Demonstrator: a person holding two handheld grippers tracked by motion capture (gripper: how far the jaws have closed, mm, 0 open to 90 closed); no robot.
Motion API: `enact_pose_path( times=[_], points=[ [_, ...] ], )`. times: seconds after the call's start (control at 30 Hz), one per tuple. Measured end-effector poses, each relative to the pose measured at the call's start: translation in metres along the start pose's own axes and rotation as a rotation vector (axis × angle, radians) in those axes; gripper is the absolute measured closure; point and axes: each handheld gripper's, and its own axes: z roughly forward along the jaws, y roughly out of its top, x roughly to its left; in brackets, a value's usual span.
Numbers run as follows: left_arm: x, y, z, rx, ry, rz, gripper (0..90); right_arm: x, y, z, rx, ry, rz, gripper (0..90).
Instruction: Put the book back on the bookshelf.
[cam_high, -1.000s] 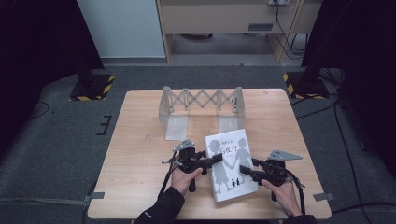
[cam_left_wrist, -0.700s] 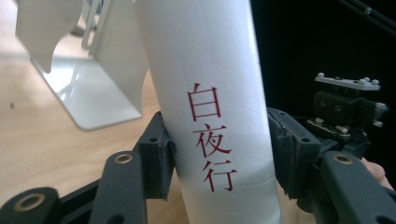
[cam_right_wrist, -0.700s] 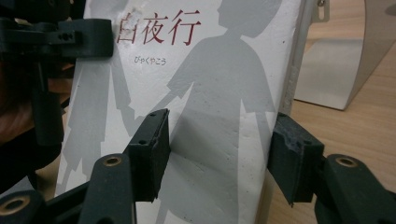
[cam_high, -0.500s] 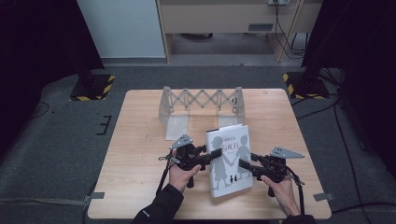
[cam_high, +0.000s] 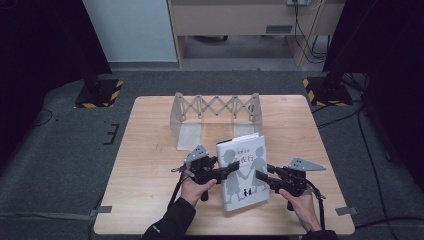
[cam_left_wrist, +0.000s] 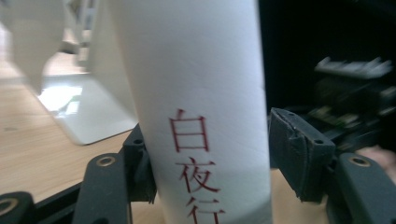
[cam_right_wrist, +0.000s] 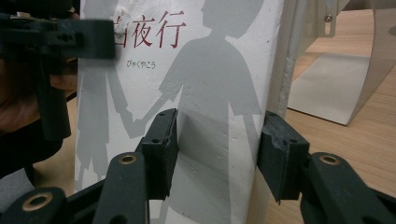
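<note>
Book (cam_high: 244, 172) stands raised near the table's (cam_high: 150, 150) front edge. Left gripper (cam_high: 227, 170) grasps its spine at nine o'clock; right gripper (cam_high: 263, 176) clamps its page edge at three. Rack (cam_high: 215, 107) sits at twelve.

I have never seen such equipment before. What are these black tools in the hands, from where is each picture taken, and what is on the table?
A person stands at a wooden table and holds a hand tool in each hand. Each tool has two black jaws and carries its own small camera.

The high view looks down from above. There you see the left gripper and the right gripper at the two sides of a white book, which is raised up on its lower edge. Behind it stands an expandable metal book rack.

The left gripper view looks along that tool's jaws: the book's spine stands between them. The right gripper view shows the cover, with grey figures, between its jaws. Whether either pair of jaws presses the book, I cannot tell.
</note>
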Motion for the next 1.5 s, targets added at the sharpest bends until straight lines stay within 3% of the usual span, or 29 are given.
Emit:
enact_pose_path(
  times=[0.07,0.17,0.3,0.4,0.47,0.5,0.57,0.67,0.83,0.9,0.97,1.07,1.1,1.13,1.2,1.3,1.33,1.4,1.43,1.5],
  points=[
    [0.001,0.000,0.001,-0.016,-0.004,-0.001,44.3,-0.001,0.000,-0.002,-0.001,0.007,0.005,51.5],
    [-0.002,0.001,0.005,0.003,0.025,0.023,39.3,-0.001,-0.001,-0.001,-0.003,0.001,0.010,51.3],
    [0.000,0.002,0.009,0.004,-0.011,-0.006,34.6,0.000,0.000,-0.001,0.000,0.001,0.000,51.3],
    [0.001,0.001,0.011,0.005,-0.014,-0.008,34.4,0.000,0.000,0.000,0.004,-0.001,-0.003,51.3],
    [0.002,0.001,0.012,0.019,-0.020,-0.009,35.7,0.001,0.000,0.000,0.009,0.004,-0.010,51.4],
    [0.002,0.000,0.012,0.028,-0.007,-0.009,42.5,0.002,0.000,0.001,0.009,0.009,-0.016,51.5],
    [0.004,0.000,0.012,0.024,-0.024,-0.031,44.2,0.002,0.000,0.001,0.009,0.012,-0.013,51.7],
    [0.003,0.000,0.012,0.024,-0.020,-0.026,45.1,0.001,0.000,0.001,0.005,0.018,-0.002,51.7],
    [0.002,0.001,0.011,0.022,-0.029,-0.064,48.1,-0.001,-0.001,0.001,-0.001,0.023,0.020,49.6],
    [0.003,0.002,0.009,0.025,-0.045,-0.094,50.4,-0.004,-0.001,-0.002,-0.006,-0.004,0.021,40.3],
    [0.003,0.001,0.007,0.023,-0.061,-0.113,50.9,-0.005,-0.001,-0.004,-0.011,-0.010,0.029,37.8],
    [0.000,0.002,0.006,0.024,-0.060,-0.118,51.7,-0.016,-0.001,-0.015,-0.022,-0.100,0.065,32.2],
    [-0.002,0.002,0.005,0.024,-0.058,-0.116,52.0,-0.025,-0.004,-0.020,-0.031,-0.148,0.119,30.4],
    [-0.003,0.002,0.005,0.024,-0.057,-0.117,52.0,-0.025,-0.004,-0.020,-0.031,-0.148,0.119,30.4],
    [-0.005,0.003,0.004,0.024,-0.058,-0.101,52.1,-0.032,-0.007,-0.026,0.005,-0.224,0.106,29.6],
    [-0.008,0.004,0.003,0.028,-0.053,-0.095,52.3,-0.039,-0.010,-0.032,0.008,-0.257,0.132,26.9],
    [-0.009,0.005,0.003,0.029,-0.051,-0.093,52.4,-0.042,-0.012,-0.033,0.035,-0.319,0.128,24.4],
    [-0.011,0.006,0.002,0.029,-0.044,-0.091,52.5,-0.043,-0.013,-0.033,0.049,-0.344,0.118,23.2],
    [-0.011,0.008,0.000,0.028,-0.038,-0.085,52.6,-0.045,-0.016,-0.030,0.118,-0.415,0.077,20.6],
    [-0.012,0.010,-0.002,0.024,-0.032,-0.083,52.6,-0.045,-0.018,-0.028,0.139,-0.432,0.064,19.6]
  ],
)
